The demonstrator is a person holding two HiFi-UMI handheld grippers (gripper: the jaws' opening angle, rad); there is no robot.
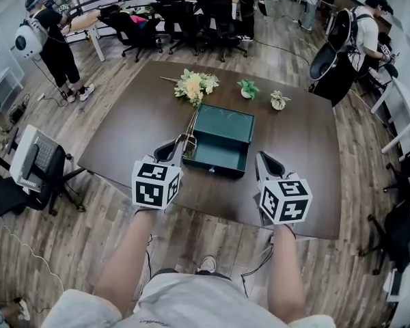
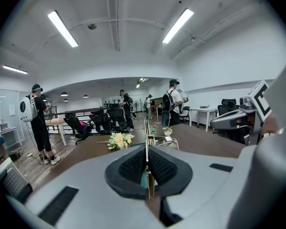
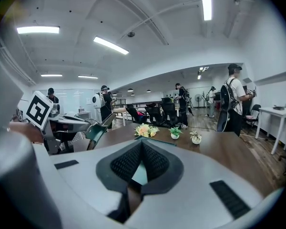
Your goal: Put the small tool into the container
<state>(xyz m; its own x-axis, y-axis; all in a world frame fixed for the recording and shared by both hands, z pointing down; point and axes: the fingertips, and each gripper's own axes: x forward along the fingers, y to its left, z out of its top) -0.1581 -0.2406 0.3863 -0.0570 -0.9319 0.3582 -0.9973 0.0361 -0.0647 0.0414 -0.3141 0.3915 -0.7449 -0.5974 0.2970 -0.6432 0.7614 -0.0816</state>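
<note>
An open dark-green box [image 1: 240, 144], the container, sits in the middle of the brown table [image 1: 302, 135]. My left gripper [image 1: 184, 141] is at the box's near left corner, shut on a thin metal tool [image 1: 192, 123] that sticks out forward along the box's left wall. In the left gripper view the tool [image 2: 146, 138] runs straight out from between the black pads [image 2: 163, 165]. My right gripper [image 1: 262, 158] hovers at the box's near right corner. Its pads [image 3: 155, 162] meet at the tips with nothing between them.
A bunch of pale flowers [image 1: 195, 85] and two small potted plants [image 1: 247, 87] [image 1: 279, 100] stand behind the box. The table's near edge runs just under both grippers. Office chairs [image 1: 212, 9] and people with gear [image 1: 55, 39] [image 1: 362, 33] surround the table.
</note>
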